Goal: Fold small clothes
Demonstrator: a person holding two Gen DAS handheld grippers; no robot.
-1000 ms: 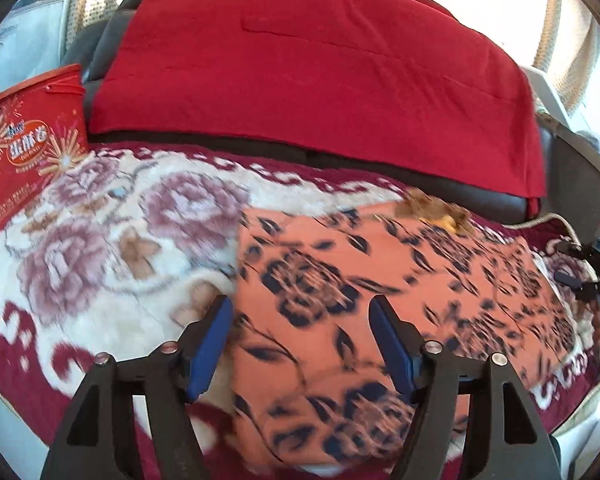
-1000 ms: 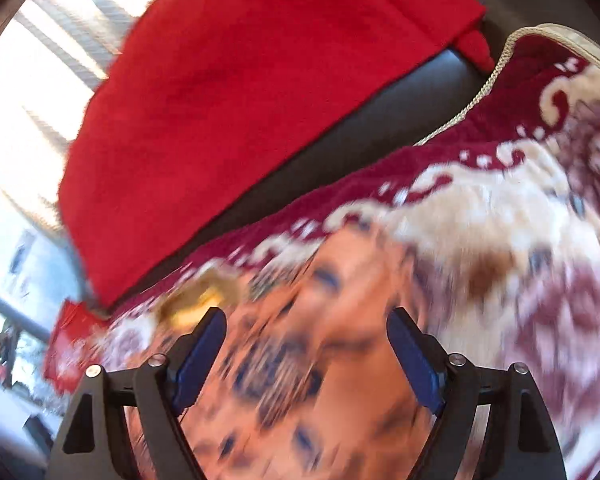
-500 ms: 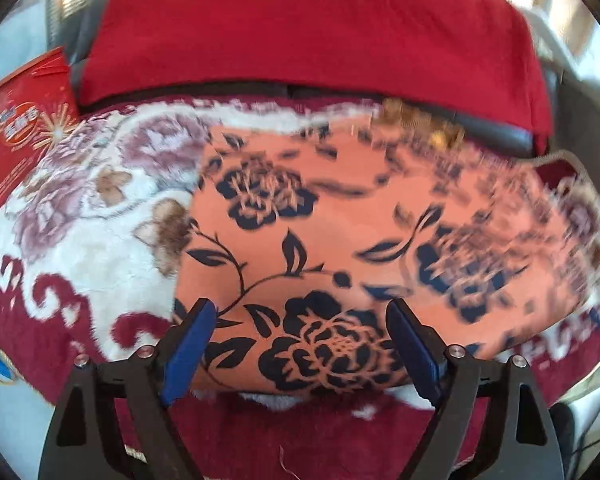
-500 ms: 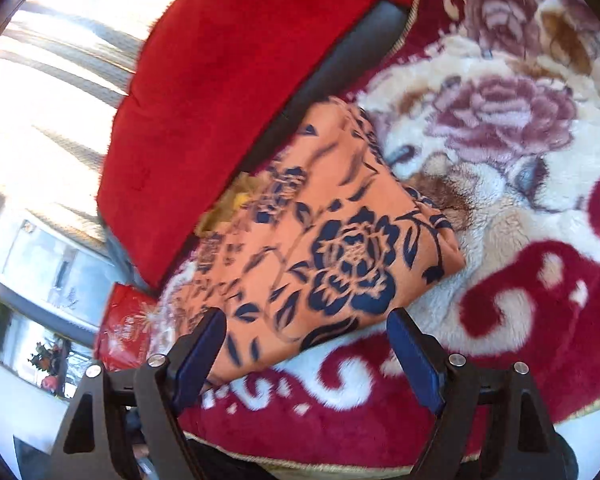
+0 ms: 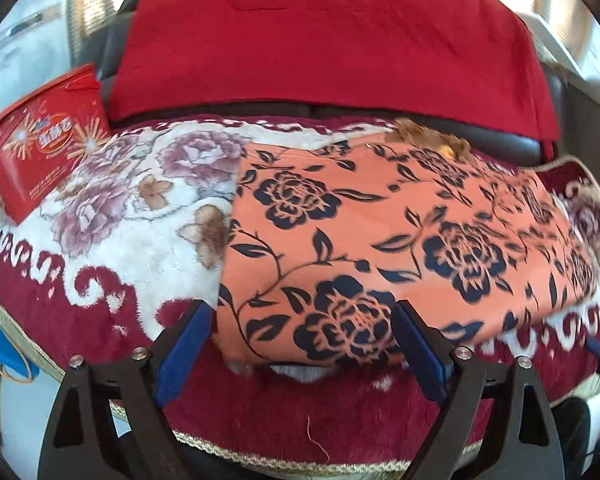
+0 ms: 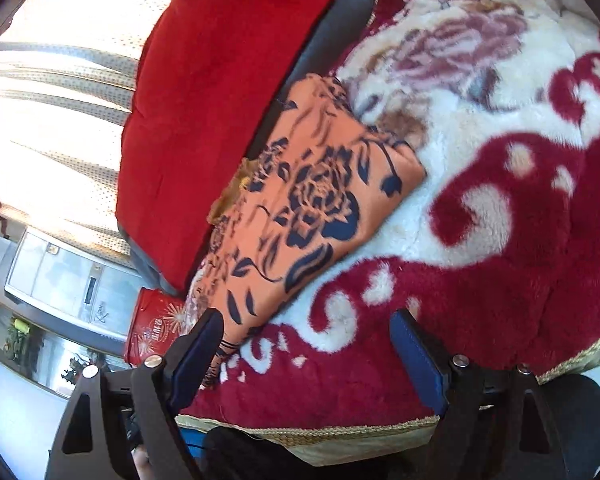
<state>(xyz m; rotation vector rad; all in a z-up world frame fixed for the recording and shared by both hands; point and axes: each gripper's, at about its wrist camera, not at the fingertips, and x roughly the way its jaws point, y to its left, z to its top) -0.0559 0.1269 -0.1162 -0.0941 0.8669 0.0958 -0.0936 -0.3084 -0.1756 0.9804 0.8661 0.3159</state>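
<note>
An orange garment with dark blue flowers [image 5: 380, 248] lies folded flat on a plush red-and-cream flowered blanket [image 5: 112, 240]. My left gripper [image 5: 300, 344] hovers over the garment's near left corner, its jaws still opening, and the blue pads do not press the cloth. In the right wrist view the same garment [image 6: 312, 200] runs diagonally away from me. My right gripper [image 6: 304, 352] stands open over the blanket [image 6: 500, 220] just in front of the garment's near edge, with nothing gripped.
A red cloth [image 5: 324, 36] drapes over the dark sofa back behind the blanket. A red printed box [image 5: 48, 140] stands at the blanket's far left, also seen as a red box [image 6: 152, 328] in the right wrist view. The blanket's braided front edge [image 5: 260, 452] lies close below the left gripper.
The left gripper's jaws have widened and it has drawn back off the garment toward its near edge. The right gripper has swung, rolled and dropped from over the garment to the blanket in front.
</note>
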